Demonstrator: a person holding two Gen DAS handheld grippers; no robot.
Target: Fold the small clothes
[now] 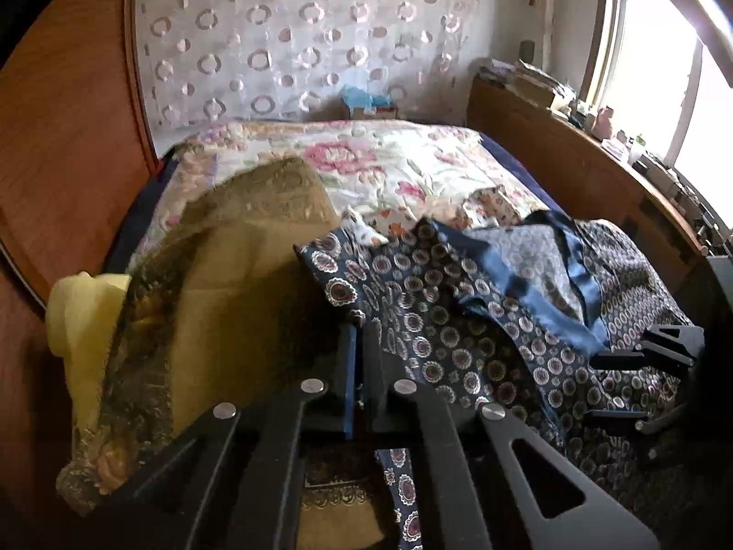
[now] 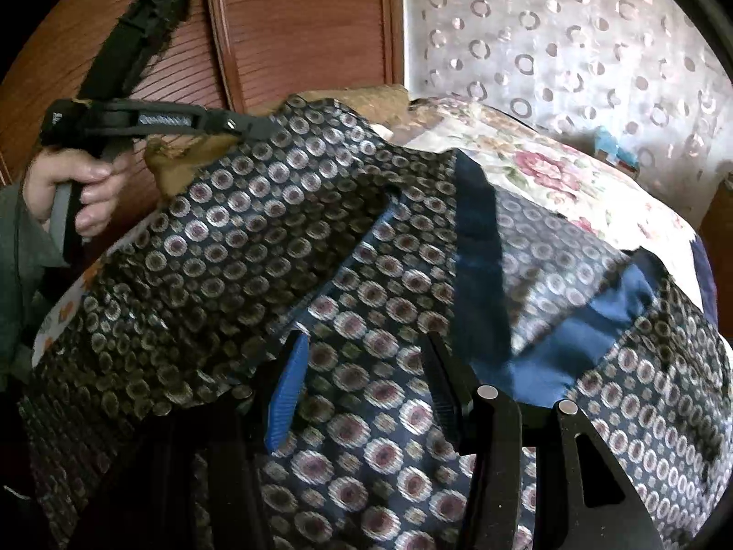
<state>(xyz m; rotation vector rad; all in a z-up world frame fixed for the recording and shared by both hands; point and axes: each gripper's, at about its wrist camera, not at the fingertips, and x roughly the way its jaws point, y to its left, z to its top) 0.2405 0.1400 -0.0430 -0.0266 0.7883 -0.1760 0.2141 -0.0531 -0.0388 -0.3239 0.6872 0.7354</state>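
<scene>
Both claws: left claw [image 1: 362, 366] pinching garment [image 1: 440, 321].

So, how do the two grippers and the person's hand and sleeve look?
The left gripper is matte black plastic with silver round rivets and slotted linkage arms; its fingers carry a blue edge. The right gripper is black too, with one ribbed blue pad and silver rivets. The bare left hand comes out of a grey-green sleeve.
</scene>
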